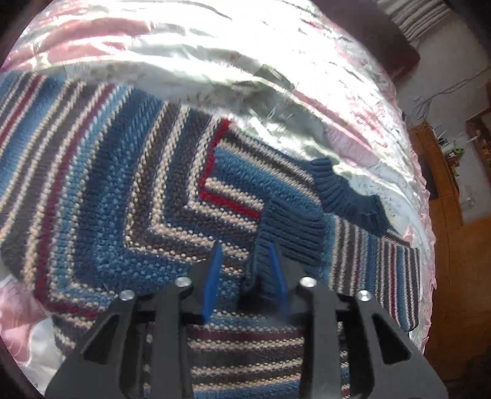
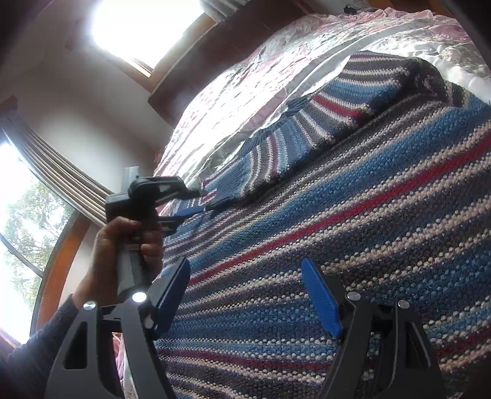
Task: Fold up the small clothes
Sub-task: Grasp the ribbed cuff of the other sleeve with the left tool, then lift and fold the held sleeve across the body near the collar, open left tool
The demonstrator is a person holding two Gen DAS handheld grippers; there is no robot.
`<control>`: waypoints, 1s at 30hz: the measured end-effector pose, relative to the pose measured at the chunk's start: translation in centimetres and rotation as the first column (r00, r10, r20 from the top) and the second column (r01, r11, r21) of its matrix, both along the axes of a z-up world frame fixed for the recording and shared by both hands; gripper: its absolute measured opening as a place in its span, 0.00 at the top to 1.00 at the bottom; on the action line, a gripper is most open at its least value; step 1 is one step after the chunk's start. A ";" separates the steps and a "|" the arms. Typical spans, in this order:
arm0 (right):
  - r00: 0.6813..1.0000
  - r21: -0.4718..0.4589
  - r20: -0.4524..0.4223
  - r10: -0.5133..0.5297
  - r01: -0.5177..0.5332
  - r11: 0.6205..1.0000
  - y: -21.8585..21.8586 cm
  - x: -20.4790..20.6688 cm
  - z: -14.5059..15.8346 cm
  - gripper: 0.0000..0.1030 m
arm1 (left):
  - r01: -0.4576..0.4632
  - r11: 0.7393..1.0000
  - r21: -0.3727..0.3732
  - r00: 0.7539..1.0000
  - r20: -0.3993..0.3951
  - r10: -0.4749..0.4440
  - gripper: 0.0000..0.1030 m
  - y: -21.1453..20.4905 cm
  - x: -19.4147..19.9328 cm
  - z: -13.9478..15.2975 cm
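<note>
The left tongs (image 1: 245, 264) stood parted around the sweater (image 1: 122, 190) cuff (image 1: 291, 233) and the right tongs (image 2: 245, 294) gaped empty, so the sleeve risked slipping unfolded onto the bed (image 1: 353, 92).

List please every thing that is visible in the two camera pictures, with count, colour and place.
striped knit sweater: one, blue, grey, cream and red, spread on the bed
sleeve cuff: one, dark blue ribbed, at the left gripper's fingers
bed cover: one, shiny pink and white, under the sweater
windows: two, bright, behind the bed
curtain: one, striped beige, beside the lower window
wooden furniture: brown, at the bed's far side
left gripper: black, blue fingers partly open around the cuff
right gripper: black, blue fingers open over the sweater
hand: one, dark sleeve, holding the left gripper
</note>
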State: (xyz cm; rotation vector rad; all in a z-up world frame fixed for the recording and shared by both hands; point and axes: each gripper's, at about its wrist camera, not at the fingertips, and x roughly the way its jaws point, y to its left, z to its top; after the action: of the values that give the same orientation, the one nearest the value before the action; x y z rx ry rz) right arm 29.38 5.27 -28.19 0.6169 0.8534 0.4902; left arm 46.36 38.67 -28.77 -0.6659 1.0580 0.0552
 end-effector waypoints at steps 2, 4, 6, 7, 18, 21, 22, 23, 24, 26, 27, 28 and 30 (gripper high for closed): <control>1.000 0.004 -0.001 0.001 -0.001 1.000 0.1 -0.2 0.1 0.26 | 0.041 0.998 -0.040 0.998 0.057 -0.039 0.55 -1.1 0.0 1.3; 1.000 0.001 0.000 0.004 -0.004 1.000 0.1 -0.3 0.0 0.26 | 0.102 0.990 -0.099 0.993 0.062 -0.097 0.51 -2.5 1.0 1.0; 1.000 -0.005 0.002 0.006 -0.006 1.000 0.1 -0.3 0.0 0.26 | 0.115 0.985 -0.128 0.993 0.028 -0.113 0.50 -3.3 1.8 -0.4; 1.000 -0.006 0.002 0.007 -0.007 1.000 0.1 -0.2 0.0 0.26 | 0.110 0.984 -0.143 0.994 0.006 -0.111 0.50 -3.4 2.1 -1.3; 0.999 -0.037 0.013 0.032 -0.031 0.999 0.7 -0.2 -0.3 0.25 | 0.005 0.991 -0.136 0.998 0.067 0.004 0.19 5.8 -5.4 1.0; 0.998 -0.046 0.023 0.051 -0.050 0.998 1.2 -0.3 -0.2 0.25 | -0.075 0.990 -0.120 0.991 0.103 0.088 0.16 12.6 -9.5 2.5; 0.998 -0.054 0.029 0.059 -0.057 0.997 1.5 -0.3 -0.1 0.25 | -0.120 0.987 -0.104 0.986 0.106 0.131 0.16 15.2 -10.9 2.9; 0.997 -0.064 0.035 0.063 -0.061 0.996 1.7 -0.4 -0.1 0.25 | -0.169 0.982 -0.089 0.978 0.111 0.179 0.15 17.9 -12.0 3.4; 0.997 -0.069 0.041 0.069 -0.067 0.995 1.9 -0.5 0.0 0.25 | -0.219 0.973 -0.077 0.967 0.115 0.227 0.15 20.8 -13.2 3.7; 0.995 -0.080 0.051 0.086 -0.082 0.993 2.5 -0.7 0.0 0.25 | -0.325 0.944 -0.065 0.937 0.115 0.330 0.15 26.2 -15.5 3.9; 0.994 -0.088 0.055 0.095 -0.090 0.992 2.9 -0.8 0.1 0.24 | -0.371 0.927 -0.064 0.920 0.115 0.376 0.16 28.8 -16.5 3.8; 0.993 -0.098 0.059 0.105 -0.099 0.990 3.3 -1.0 0.1 0.24 | -0.411 0.910 -0.059 0.902 0.120 0.415 0.17 31.0 -17.3 3.7; 0.990 -0.115 0.066 0.126 -0.118 0.986 4.1 -1.4 0.2 0.23 | -0.474 0.879 -0.060 0.869 0.128 0.477 0.22 34.7 -18.0 3.4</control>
State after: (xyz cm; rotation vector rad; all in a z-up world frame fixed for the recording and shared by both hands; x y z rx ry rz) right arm 27.99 9.35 -27.98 0.4439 0.8466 0.5690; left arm 28.35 73.41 -25.36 -0.9319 0.7396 0.4191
